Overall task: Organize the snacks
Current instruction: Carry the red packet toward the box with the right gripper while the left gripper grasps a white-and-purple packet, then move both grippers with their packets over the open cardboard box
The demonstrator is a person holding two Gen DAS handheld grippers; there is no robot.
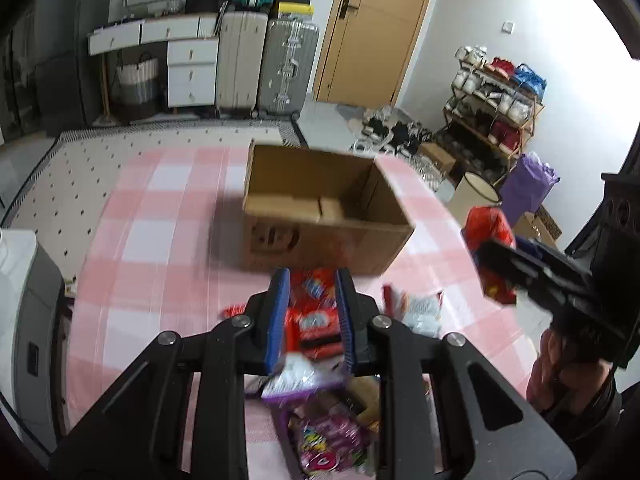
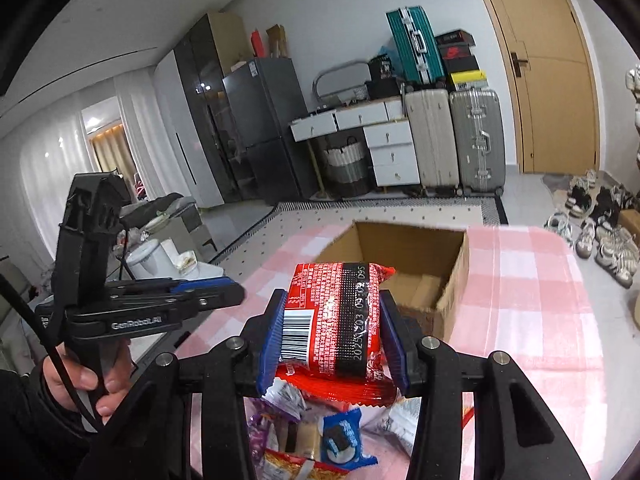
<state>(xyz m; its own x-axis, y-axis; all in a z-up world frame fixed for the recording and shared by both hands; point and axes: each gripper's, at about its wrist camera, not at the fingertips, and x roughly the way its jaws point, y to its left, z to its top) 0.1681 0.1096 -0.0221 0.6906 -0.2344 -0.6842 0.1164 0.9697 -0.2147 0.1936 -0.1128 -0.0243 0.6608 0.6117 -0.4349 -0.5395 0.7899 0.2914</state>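
An open, empty cardboard box stands on the pink checked tablecloth; it also shows in the right wrist view. My right gripper is shut on a red snack packet, held in the air in front of the box; the packet shows at the right in the left wrist view. My left gripper is shut on a purple and white snack packet, held by its top edge above a pile of snacks. Red packets lie on the cloth beyond its fingers.
More packets lie below the right gripper, among them a blue cookie packet. A white packet lies right of the left gripper. Suitcases, drawers and a door stand behind; a shoe rack is at the right.
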